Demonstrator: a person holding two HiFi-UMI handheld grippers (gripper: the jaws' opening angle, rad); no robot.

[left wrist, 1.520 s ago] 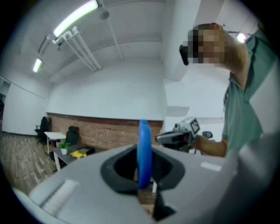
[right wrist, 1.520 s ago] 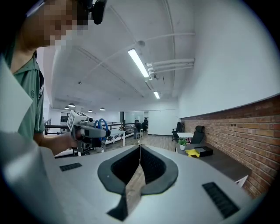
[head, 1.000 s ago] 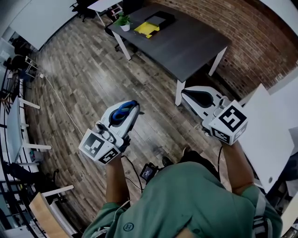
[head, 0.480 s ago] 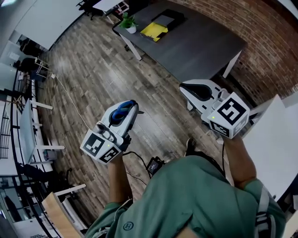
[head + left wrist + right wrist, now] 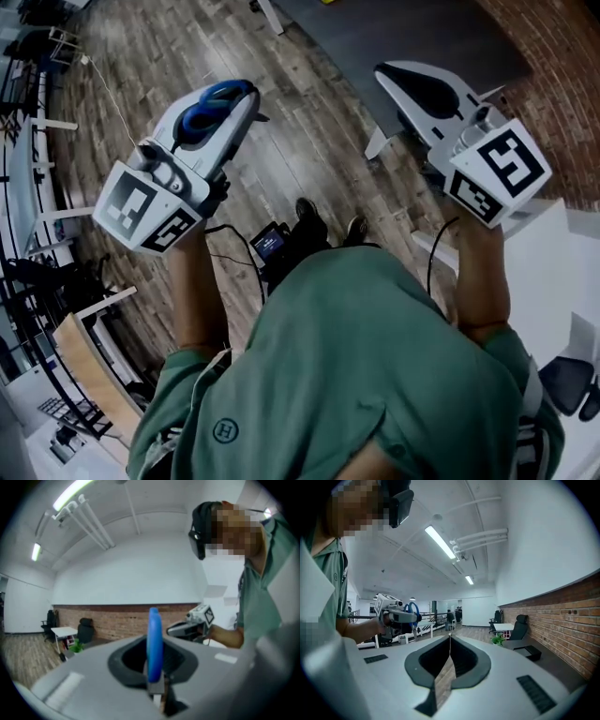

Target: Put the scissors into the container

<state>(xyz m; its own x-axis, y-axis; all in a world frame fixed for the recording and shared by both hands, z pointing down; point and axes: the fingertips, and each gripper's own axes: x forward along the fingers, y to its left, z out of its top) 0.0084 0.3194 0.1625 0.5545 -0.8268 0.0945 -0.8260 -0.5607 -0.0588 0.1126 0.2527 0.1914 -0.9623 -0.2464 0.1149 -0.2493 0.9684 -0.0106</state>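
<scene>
Two grippers are held out over the wood floor (image 5: 309, 141), well apart: the left gripper (image 5: 246, 98) at the upper left of the head view, the right gripper (image 5: 389, 73) at the upper right. The left gripper's jaws are clamped on the scissors (image 5: 154, 639), whose blue handle stands upright between them at the centre of that gripper's view. The right gripper's jaws are together with nothing between them. A dark table (image 5: 422, 37) lies along the head view's top edge.
</scene>
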